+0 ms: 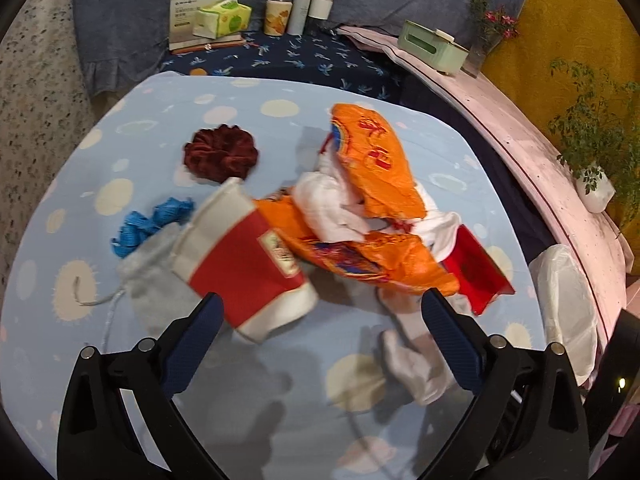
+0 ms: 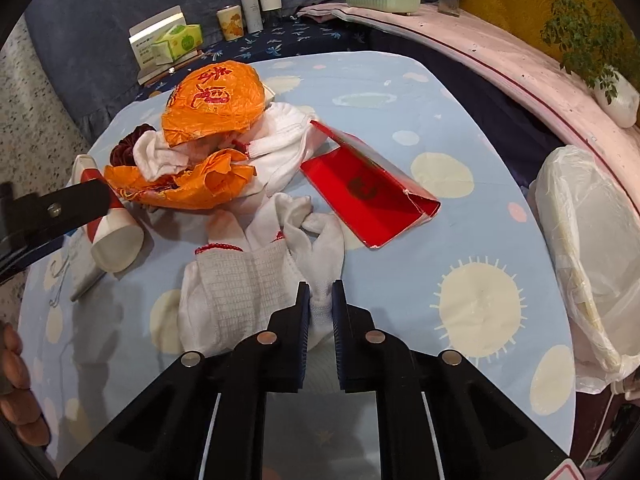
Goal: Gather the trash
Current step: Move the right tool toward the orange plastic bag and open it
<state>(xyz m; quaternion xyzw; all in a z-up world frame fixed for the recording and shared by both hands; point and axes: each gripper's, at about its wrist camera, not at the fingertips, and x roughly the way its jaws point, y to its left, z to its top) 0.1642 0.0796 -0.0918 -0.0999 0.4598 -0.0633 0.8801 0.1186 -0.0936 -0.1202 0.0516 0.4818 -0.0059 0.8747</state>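
Observation:
A red-and-white paper cup [image 1: 244, 264] lies on its side on the light-blue spotted cloth; it also shows in the right wrist view [image 2: 114, 236]. My left gripper [image 1: 320, 308] is open just in front of the cup, empty. An orange plastic bag [image 1: 376, 168] [image 2: 212, 100] lies crumpled over white gloves [image 2: 280, 140]. A red paper box [image 2: 372, 188] [image 1: 476, 272] lies open to the right. My right gripper [image 2: 321, 294] is shut on a white knit glove [image 2: 248, 276] lying on the cloth.
A bin lined with a white bag [image 2: 592, 248] stands off the right edge. A dark red scrunchie [image 1: 220, 154], blue ribbon [image 1: 152, 224] and grey pouch [image 1: 148, 276] lie at left. Boxes, a tissue pack and jars [image 1: 276, 16] stand at the back.

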